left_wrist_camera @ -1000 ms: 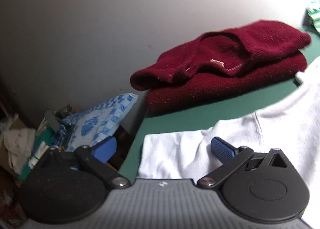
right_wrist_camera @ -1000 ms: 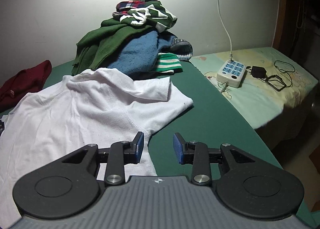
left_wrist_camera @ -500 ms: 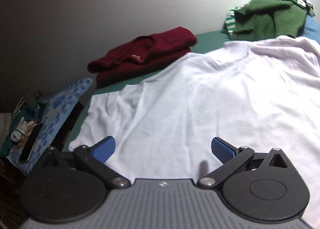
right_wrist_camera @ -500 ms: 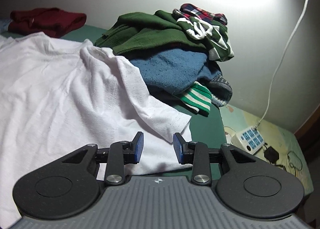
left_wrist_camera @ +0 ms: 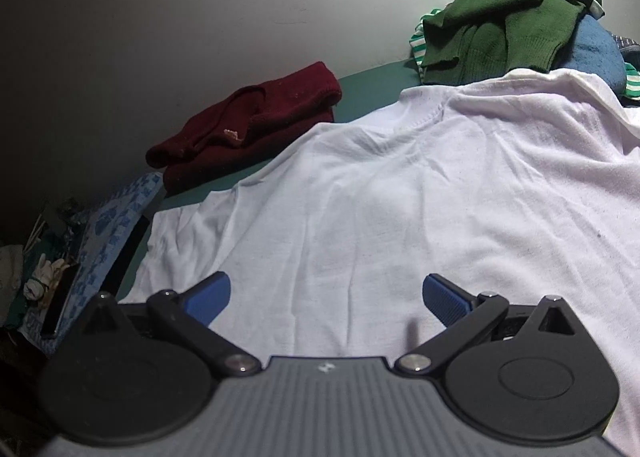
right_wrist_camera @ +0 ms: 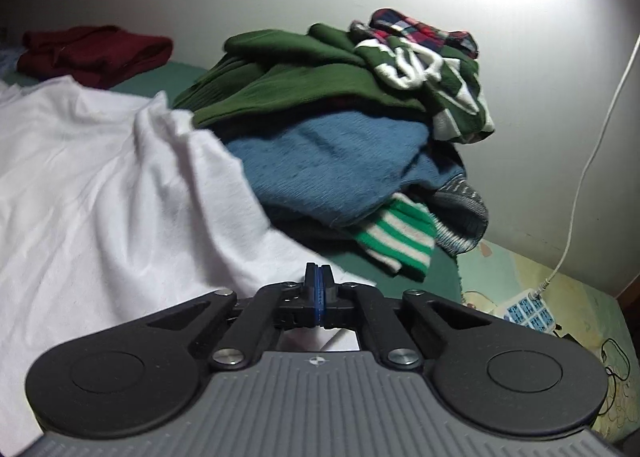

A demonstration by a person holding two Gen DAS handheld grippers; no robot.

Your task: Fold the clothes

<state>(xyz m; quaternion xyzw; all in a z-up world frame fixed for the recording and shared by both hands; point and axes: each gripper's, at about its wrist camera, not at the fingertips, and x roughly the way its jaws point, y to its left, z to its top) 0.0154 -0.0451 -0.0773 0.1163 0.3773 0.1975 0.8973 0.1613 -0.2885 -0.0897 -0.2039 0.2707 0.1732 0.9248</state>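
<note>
A white T-shirt (left_wrist_camera: 400,217) lies spread on the green table (left_wrist_camera: 372,85). My left gripper (left_wrist_camera: 326,297) hovers over the shirt's near part, wide open, nothing between its blue pads (left_wrist_camera: 210,297). In the right wrist view the T-shirt (right_wrist_camera: 100,185) fills the left side. My right gripper (right_wrist_camera: 318,285) sits at the shirt's near right corner with its pads pressed together; white cloth runs under the fingers and the pinch point itself is hidden. A folded maroon sweater (left_wrist_camera: 256,129) lies at the far left by the wall.
A pile of unfolded clothes (right_wrist_camera: 340,129), green, blue, plaid and striped, stands against the wall behind the shirt's right side. A white power strip (right_wrist_camera: 528,307) and its cable lie on the bed to the right. Blue patterned cloth (left_wrist_camera: 108,233) and clutter sit past the table's left edge.
The right gripper's jaws went from open to shut at the shirt's corner as its view rolled toward the pile. The left gripper swung from the maroon sweater over the shirt, staying open.
</note>
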